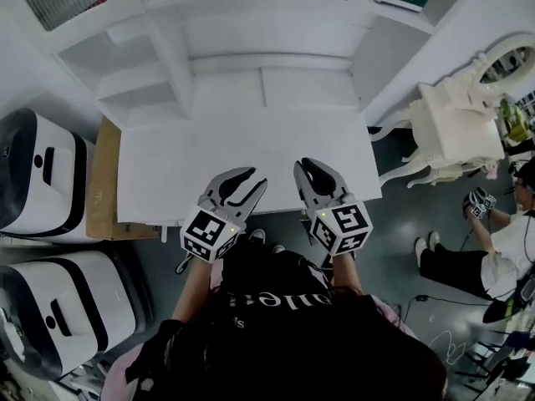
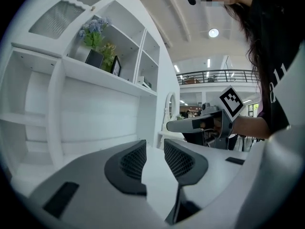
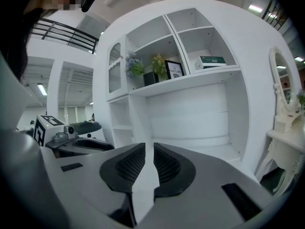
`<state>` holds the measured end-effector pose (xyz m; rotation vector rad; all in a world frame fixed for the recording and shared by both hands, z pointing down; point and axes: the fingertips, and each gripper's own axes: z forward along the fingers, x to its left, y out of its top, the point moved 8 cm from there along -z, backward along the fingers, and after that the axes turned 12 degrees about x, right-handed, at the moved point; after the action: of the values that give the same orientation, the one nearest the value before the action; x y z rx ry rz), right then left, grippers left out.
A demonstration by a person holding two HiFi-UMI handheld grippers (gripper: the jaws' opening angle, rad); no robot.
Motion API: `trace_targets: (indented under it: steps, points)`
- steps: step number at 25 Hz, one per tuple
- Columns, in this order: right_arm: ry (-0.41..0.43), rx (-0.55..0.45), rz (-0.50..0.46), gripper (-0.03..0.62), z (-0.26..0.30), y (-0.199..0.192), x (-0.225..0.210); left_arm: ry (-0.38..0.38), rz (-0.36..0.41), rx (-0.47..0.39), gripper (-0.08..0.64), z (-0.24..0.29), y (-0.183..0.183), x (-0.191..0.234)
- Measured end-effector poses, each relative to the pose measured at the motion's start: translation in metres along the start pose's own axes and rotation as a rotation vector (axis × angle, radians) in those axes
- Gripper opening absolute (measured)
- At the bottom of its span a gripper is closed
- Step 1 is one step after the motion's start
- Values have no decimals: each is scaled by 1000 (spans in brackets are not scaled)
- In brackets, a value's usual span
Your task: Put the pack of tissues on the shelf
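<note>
Pack of tissues, green and white, lies flat in the top right compartment of the shelf unit, so it looks already placed. Likely light, a bit squashy, wrapper possibly slick; if it needs regripping, best taken across the short width at mid-length with gentle squeeze. Long axis runs roughly 9 to 3 o'clock along the shelf board in the right gripper view; which end faces out is too small to tell. Picture frame and potted plants sit one compartment over, at 9 o'clock from the pack. Desk top is below. Right gripper jaws nearly together, empty. Left gripper jaws slightly apart, empty. Pack is at 1 o'clock from both in the head view, well apart.
</note>
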<state>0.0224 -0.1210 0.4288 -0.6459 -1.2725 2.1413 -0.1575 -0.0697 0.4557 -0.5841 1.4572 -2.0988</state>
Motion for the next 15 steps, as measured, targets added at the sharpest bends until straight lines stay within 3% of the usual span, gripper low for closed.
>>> trace_targets:
  steps: [10,15]
  points:
    - [123,37,-60,75,-12,-8,2,144,-69,11,59,-23,-6,-27]
    - [154,45,-81,72,-19,-13,-4,175,-96,-1,44,-24,-7,-38]
